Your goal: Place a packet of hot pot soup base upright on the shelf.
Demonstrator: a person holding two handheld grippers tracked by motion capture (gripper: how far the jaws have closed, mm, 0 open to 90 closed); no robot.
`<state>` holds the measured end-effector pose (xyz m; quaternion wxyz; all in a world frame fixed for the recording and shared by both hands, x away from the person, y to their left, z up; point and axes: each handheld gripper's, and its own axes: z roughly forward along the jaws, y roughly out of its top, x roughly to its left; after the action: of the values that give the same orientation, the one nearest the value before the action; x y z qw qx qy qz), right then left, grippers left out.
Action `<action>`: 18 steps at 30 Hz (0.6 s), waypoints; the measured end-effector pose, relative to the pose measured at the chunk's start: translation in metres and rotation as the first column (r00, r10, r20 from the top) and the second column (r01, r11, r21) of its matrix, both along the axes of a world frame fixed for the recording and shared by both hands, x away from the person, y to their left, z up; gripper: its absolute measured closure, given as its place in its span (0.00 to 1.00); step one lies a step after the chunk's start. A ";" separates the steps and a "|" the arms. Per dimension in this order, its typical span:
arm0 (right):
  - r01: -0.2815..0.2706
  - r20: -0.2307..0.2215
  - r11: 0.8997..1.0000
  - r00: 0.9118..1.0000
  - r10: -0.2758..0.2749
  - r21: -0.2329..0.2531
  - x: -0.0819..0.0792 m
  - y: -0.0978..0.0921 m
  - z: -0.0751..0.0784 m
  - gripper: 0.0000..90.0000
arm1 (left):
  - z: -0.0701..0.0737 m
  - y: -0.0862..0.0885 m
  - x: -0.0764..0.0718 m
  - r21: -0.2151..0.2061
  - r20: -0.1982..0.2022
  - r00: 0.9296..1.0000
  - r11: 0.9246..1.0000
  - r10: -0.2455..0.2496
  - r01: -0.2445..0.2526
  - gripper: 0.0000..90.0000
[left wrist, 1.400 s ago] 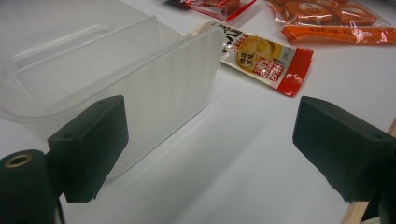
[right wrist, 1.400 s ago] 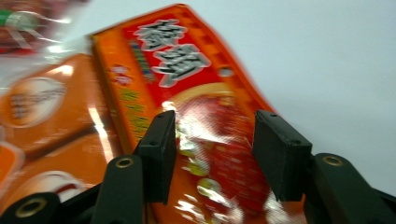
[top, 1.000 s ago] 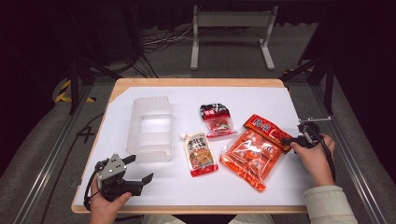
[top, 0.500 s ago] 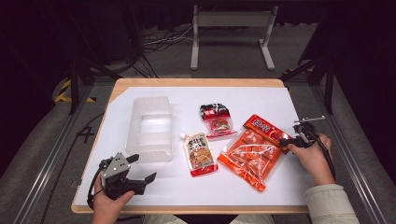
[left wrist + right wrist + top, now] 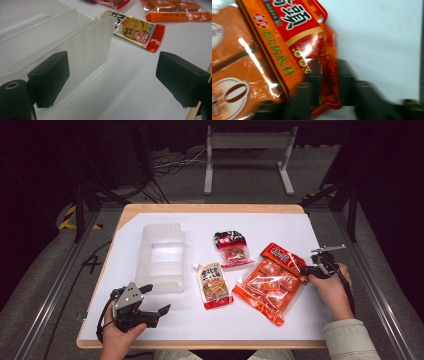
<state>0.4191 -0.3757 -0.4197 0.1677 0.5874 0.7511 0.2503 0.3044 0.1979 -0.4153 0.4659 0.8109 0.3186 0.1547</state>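
**Right gripper pinching the orange packet's edge; left gripper idling spread by the plastic bin**

At the table's near left corner, the left gripper [image 5: 155,301] is sitting low over the white sheet in the person's left hand [image 5: 117,340], its jaws standing wide apart with nothing between them. In the left gripper view one jaw is lying just beside the near wall of the clear plastic bin [image 5: 82,47], though whether it is touching that wall is hard to tell.

The clear plastic bin is lying left of centre, open side up. Just to its right, the white-and-red sauce pouch [image 5: 214,285] is lying flat, its spout pointing toward the bin. Beyond the pouch, a small red-and-black packet [image 5: 233,249] is resting farther back on the sheet.

Right of those, the large orange packet [image 5: 269,282] is lying slantwise, its red header strip at the far right end. The right gripper [image 5: 303,271], held in the person's right hand [image 5: 330,287], is closing on that end: in the right gripper view, blurred by motion, its jaws are sitting on either side of the packet's red edge [image 5: 328,82], pinching it.
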 end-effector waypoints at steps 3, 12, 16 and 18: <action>-0.006 0.003 0.999 1.000 0.006 0.042 0.001 -0.005 0.001 0.99 | 0.002 0.001 -0.002 -0.017 0.010 1.000 1.000 0.001 -0.001 0.15; -0.034 0.116 0.992 0.993 0.020 0.125 -0.012 -0.009 0.029 1.00 | 0.009 0.008 -0.008 -0.100 -0.014 1.000 0.995 -0.018 0.016 0.15; -0.060 0.184 0.989 0.982 0.034 0.138 -0.022 -0.008 0.049 1.00 | 0.012 0.007 -0.011 -0.118 -0.007 1.000 0.993 -0.029 0.028 0.15; -0.075 0.216 0.986 0.976 0.042 0.148 -0.027 -0.007 0.060 1.00 | 0.012 0.005 -0.013 -0.118 0.007 1.000 0.993 -0.020 0.021 0.15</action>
<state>0.3917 -0.3825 -0.3598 0.1931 0.5464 0.7241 0.3741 0.2914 0.2025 -0.4030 0.5156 0.7846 0.3175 0.1332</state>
